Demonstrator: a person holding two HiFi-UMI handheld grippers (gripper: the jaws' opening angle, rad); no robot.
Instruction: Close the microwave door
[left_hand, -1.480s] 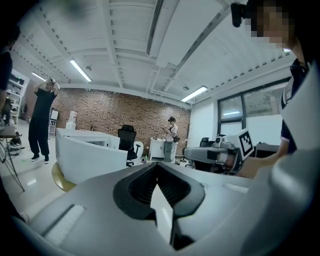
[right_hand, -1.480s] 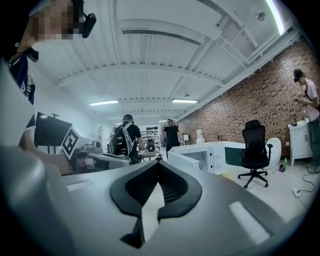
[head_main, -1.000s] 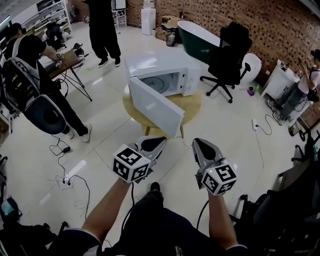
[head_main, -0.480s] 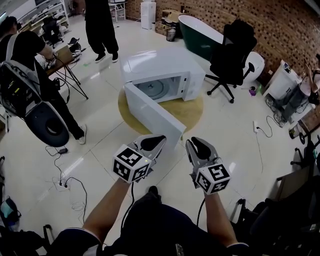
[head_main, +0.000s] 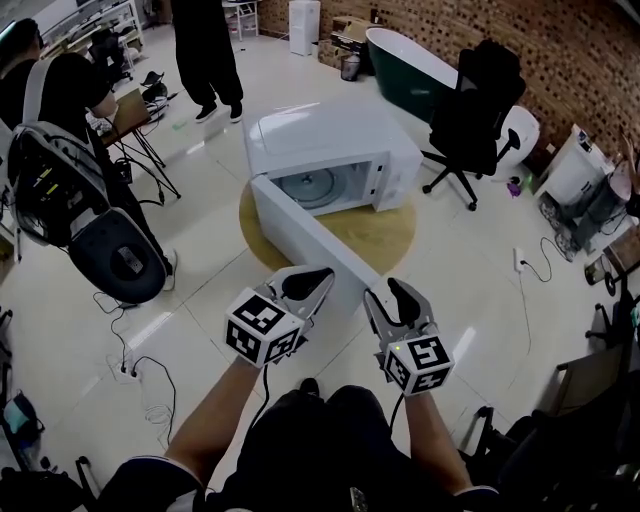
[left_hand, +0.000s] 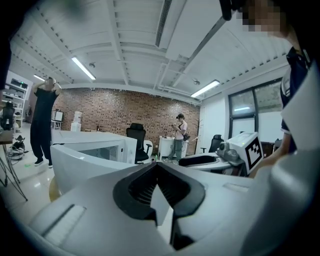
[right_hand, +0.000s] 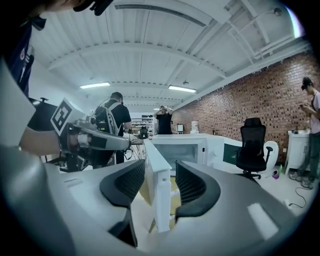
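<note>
A white microwave (head_main: 335, 145) stands on a round wooden table (head_main: 390, 235). Its door (head_main: 305, 235) hangs wide open, swung out towards me. My right gripper (head_main: 386, 292) is at the door's free end. Its jaws have just been opening, and in the right gripper view they (right_hand: 160, 167) stand on either side of the door's edge (right_hand: 158, 192) with a gap at each pad. My left gripper (head_main: 316, 277) hovers on the near, outer side of the door. Its pads meet at the tip (left_hand: 156, 166) with nothing between them.
A black office chair (head_main: 478, 105) and a dark green bathtub (head_main: 400, 60) stand behind the table on the right. One person (head_main: 205, 50) stands at the back. Another with a backpack (head_main: 70, 180) is close on the left. Cables (head_main: 140, 365) lie on the tiled floor.
Both grippers have moved forward to the open door. The right jaws went from shut to wide open and now straddle the door's free edge. The left jaws stayed shut.
</note>
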